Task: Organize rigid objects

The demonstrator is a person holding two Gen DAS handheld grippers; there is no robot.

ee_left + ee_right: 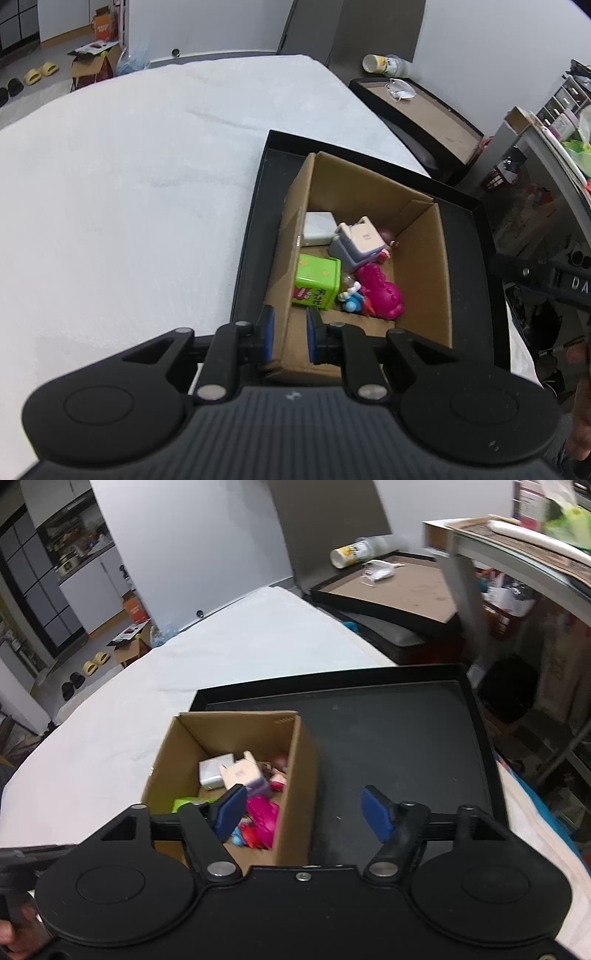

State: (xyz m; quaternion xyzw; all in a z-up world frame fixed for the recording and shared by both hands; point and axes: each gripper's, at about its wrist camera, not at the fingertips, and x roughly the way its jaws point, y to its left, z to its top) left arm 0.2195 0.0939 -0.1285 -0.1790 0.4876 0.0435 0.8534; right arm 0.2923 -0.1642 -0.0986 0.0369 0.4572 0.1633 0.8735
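Sitting inside a cardboard box (417, 236) are a green tin (317, 281), a pink toy (380, 291), a white block (320, 228) and a pale cube (360, 240). That box is resting in a black tray (406, 731) on the white-covered tabletop (129, 184). Clamping the box's near wall is the left gripper (290, 334); the right gripper (306, 814) is hanging released, holding nothing.

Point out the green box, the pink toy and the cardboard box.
green box (318, 282), left wrist view, on its top face
pink toy (380, 291), left wrist view, on its body
cardboard box (303, 775), right wrist view, on its outer right wall
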